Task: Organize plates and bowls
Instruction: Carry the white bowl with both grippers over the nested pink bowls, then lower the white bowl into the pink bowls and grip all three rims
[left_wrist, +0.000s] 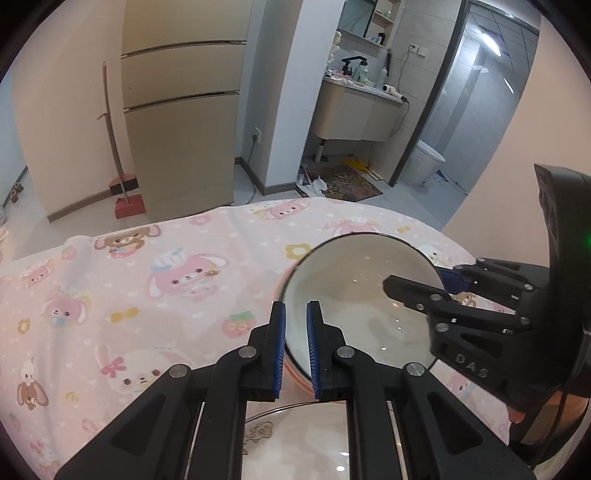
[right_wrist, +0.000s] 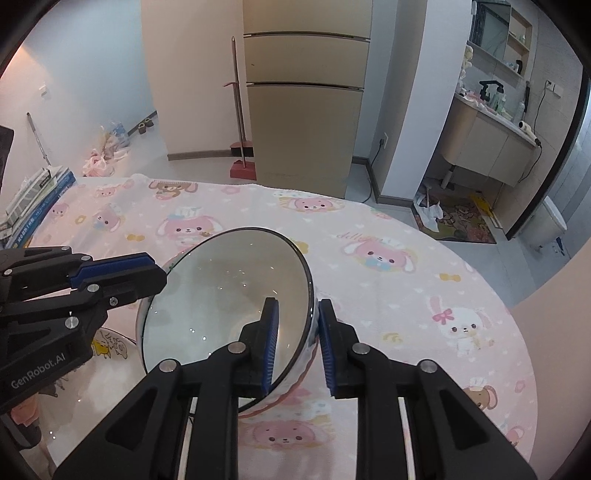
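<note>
A white bowl with a dark rim and pink outside (left_wrist: 354, 295) (right_wrist: 225, 295) is held tilted above the pink cartoon tablecloth. My left gripper (left_wrist: 295, 350) has its blue-padded jaws on either side of the bowl's near-left rim. It also shows in the right wrist view (right_wrist: 147, 269) at the bowl's left rim. My right gripper (right_wrist: 295, 347) clamps the bowl's right wall. It also shows in the left wrist view (left_wrist: 417, 280), one finger inside the bowl. A white plate with cartoon print (left_wrist: 295, 443) (right_wrist: 92, 373) lies below the bowl.
The round table's cloth (right_wrist: 406, 295) stretches far and right, with its edge curving on the right. A stack of books (right_wrist: 33, 199) sits at the table's far left. Beyond are a fridge (right_wrist: 303, 110), a broom with a dustpan (right_wrist: 242, 162) and a bathroom doorway.
</note>
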